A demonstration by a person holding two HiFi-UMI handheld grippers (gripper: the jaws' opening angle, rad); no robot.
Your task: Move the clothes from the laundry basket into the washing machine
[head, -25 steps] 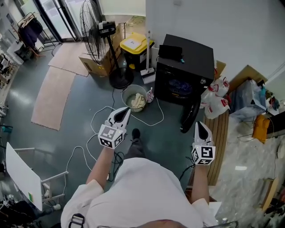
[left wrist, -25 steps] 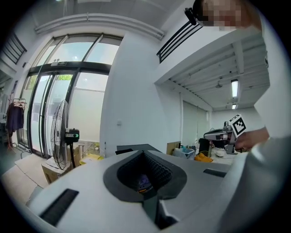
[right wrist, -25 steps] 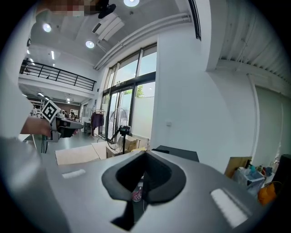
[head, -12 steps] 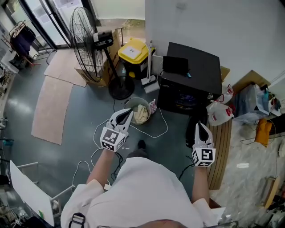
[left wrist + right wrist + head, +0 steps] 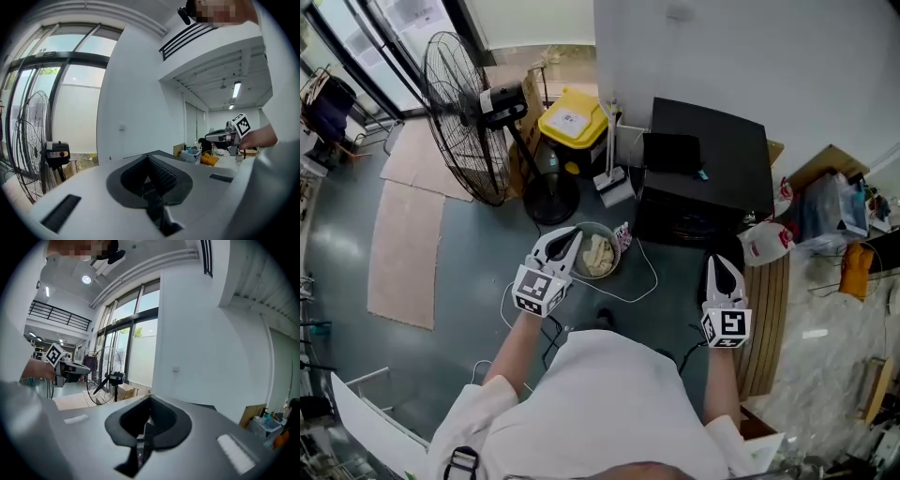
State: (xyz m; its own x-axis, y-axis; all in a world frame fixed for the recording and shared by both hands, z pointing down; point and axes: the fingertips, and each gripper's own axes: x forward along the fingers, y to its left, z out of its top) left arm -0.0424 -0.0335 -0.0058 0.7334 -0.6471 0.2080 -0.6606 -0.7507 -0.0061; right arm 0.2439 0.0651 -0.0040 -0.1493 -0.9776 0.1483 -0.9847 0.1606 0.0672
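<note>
Clothes (image 5: 598, 254): cream bundle heaped in the round laundry basket (image 5: 580, 232) on the floor, beside the black washing machine (image 5: 712, 159). Judged soft, light, limp; best pinched at a raised fold. Left gripper (image 5: 565, 240), right gripper (image 5: 719, 266): jaws pressed together, empty.

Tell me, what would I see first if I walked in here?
Probably the black washer against the white wall, straight ahead. Left of it stand a yellow bin and a big fan. A round basket of clothes sits on the floor in front, right beside the left gripper.
</note>
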